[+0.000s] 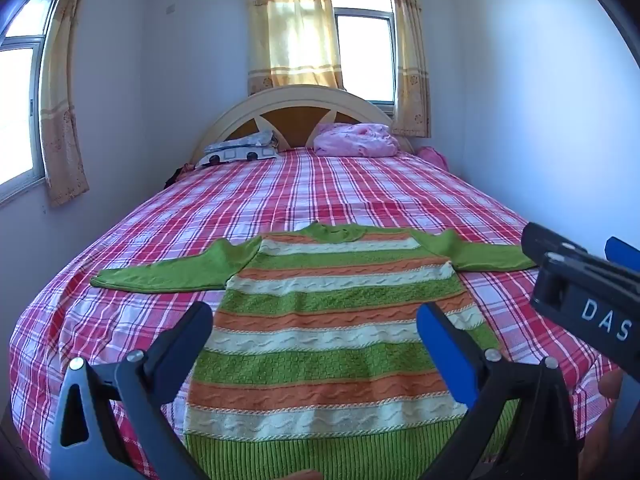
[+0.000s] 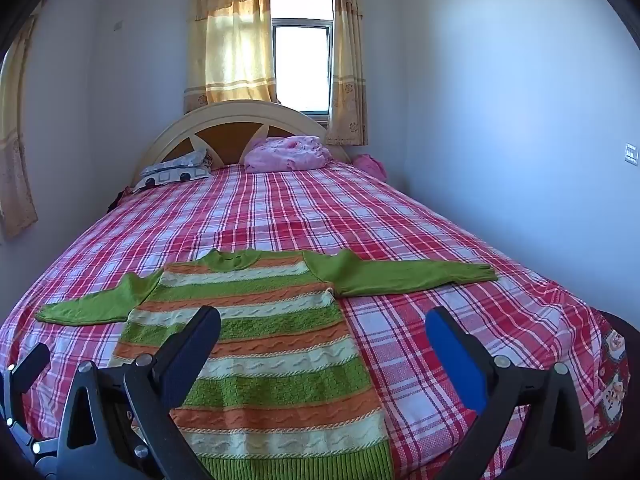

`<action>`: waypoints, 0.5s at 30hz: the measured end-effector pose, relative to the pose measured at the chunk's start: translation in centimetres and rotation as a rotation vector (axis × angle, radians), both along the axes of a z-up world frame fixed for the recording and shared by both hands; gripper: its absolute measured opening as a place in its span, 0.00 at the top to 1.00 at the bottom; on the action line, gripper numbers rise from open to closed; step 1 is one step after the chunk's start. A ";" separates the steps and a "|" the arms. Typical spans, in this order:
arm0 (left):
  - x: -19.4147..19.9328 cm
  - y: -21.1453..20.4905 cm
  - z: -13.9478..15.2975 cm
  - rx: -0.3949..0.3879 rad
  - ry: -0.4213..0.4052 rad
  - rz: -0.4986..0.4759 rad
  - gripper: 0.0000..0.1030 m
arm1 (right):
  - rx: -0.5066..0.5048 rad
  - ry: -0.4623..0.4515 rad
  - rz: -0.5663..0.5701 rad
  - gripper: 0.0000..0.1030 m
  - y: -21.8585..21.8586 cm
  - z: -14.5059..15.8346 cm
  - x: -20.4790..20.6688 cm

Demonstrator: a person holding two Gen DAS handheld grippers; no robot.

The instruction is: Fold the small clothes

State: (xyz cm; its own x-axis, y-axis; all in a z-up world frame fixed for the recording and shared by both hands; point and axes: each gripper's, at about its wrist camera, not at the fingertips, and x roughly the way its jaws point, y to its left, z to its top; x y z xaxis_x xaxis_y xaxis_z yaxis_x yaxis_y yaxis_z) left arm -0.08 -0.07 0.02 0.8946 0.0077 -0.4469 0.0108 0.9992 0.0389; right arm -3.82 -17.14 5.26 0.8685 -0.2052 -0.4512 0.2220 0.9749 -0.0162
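A small knitted sweater [image 1: 320, 328] with green, orange and white stripes lies flat on the bed, green sleeves spread out to both sides. It also shows in the right wrist view [image 2: 260, 344]. My left gripper [image 1: 316, 320] is open and empty, held above the sweater's lower body. My right gripper [image 2: 324, 324] is open and empty, above the sweater's right side and the sheet beside it. The right gripper's body [image 1: 588, 292] shows at the right edge of the left wrist view, near the right sleeve's cuff.
The bed has a red and white plaid sheet [image 1: 320, 192]. A printed pillow [image 1: 240, 152] and a pink bundle [image 1: 356, 140] lie by the headboard [image 1: 296, 100]. Walls stand close on both sides, with curtained windows [image 2: 300, 60] behind.
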 end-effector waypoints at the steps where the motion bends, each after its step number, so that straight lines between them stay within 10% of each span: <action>1: 0.0 0.0 0.0 -0.003 0.003 -0.001 0.00 | 0.004 -0.001 0.000 0.01 0.0 0.0 0.0; 15: 0.4 -0.2 -0.6 -0.051 0.037 -0.030 0.00 | -0.005 0.011 0.003 0.01 0.0 -0.5 0.2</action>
